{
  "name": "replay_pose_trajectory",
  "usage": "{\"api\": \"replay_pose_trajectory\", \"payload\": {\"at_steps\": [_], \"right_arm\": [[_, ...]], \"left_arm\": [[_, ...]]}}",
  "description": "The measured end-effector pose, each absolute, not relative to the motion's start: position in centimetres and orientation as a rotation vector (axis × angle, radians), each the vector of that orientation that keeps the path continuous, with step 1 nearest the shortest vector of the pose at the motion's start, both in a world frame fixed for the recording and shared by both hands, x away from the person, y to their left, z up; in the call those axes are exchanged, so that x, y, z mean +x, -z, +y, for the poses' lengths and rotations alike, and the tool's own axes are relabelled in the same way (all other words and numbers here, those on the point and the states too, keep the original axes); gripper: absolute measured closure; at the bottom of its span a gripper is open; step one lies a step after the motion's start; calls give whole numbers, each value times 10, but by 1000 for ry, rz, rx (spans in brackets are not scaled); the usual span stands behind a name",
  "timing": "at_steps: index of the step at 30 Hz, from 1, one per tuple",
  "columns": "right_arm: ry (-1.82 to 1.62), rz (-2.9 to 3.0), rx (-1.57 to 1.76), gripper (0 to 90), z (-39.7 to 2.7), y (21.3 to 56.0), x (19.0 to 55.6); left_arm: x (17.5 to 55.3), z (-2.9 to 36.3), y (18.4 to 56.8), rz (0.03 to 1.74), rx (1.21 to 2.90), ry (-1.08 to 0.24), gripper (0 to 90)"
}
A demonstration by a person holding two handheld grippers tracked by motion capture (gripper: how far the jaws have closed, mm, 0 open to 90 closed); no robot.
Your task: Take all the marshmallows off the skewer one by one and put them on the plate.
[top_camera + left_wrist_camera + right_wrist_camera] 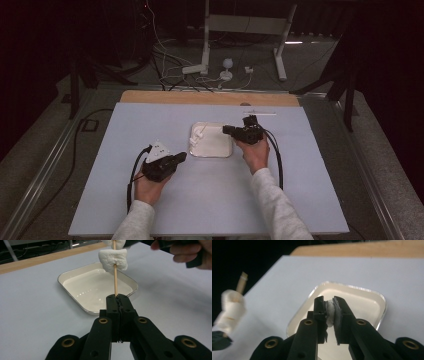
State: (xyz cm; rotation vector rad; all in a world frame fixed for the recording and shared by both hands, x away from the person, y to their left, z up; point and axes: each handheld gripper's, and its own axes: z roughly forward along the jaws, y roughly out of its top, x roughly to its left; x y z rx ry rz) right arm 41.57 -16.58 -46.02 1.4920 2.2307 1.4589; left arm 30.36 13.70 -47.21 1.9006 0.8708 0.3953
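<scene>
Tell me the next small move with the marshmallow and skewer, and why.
Probably bring the right claw across to the skewer's free tip and push its marshmallow on. The left claw is shut on the skewer, which already carries marshmallows, and the right claw pinches another over the tray.

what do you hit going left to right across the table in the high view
left gripper → skewer with marshmallows → tray → right gripper; the skewer and right gripper both overlap the tray.
</scene>
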Motion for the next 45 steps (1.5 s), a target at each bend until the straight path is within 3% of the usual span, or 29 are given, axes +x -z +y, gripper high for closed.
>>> {"api": "replay_pose_trajectory", "payload": {"at_steps": [5, 10, 12, 13, 17, 25, 38, 45], "right_arm": [[-1387, 2273, 1524, 795, -156, 476, 421], [-1374, 2293, 1561, 545, -150, 486, 424], [-1362, 2293, 1559, 507, -150, 486, 424], [-1370, 2290, 1556, 431, -150, 485, 423], [-1418, 2285, 1558, 341, -152, 480, 420], [-1509, 2301, 1481, 304, -151, 464, 410], [-1673, 2332, 1391, 347, -144, 447, 396], [-1708, 2351, 1377, 321, -138, 445, 393]], "left_arm": [[304, 137, 473, 878, 1901, -394, 900], [305, 139, 474, 891, 1896, -392, 900], [305, 140, 474, 896, 1895, -395, 900], [305, 140, 474, 899, 1893, -396, 900], [306, 140, 474, 907, 1894, -396, 900], [306, 138, 475, 913, 1896, -394, 900], [307, 135, 475, 913, 1886, -384, 900], [306, 134, 474, 909, 1869, -369, 900]]}}
